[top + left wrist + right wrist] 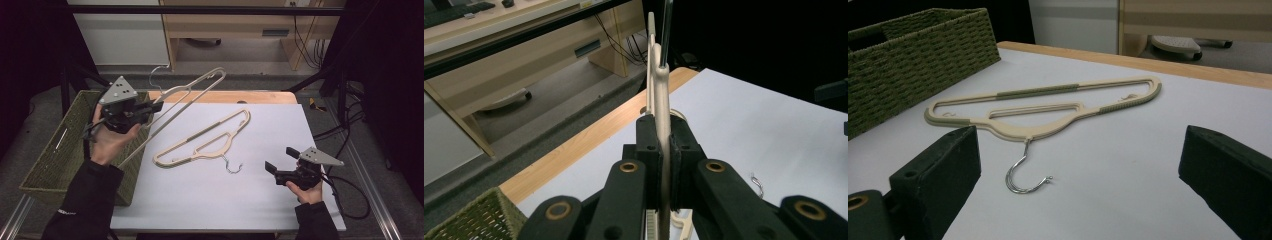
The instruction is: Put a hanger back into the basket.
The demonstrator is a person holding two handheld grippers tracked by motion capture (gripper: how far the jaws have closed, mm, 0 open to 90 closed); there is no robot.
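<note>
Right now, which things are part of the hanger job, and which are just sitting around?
Part of the job:
- hanger in the air, pinched by the left gripper
- hanger on the table
- green basket
- right gripper, open

Just sitting around:
- wooden desk
- black cables

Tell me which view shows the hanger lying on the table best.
The right gripper view: the flat hanger lies close, whole, hook toward the camera. The high view shows it whole but smaller; the left gripper view catches just its hook.
</note>
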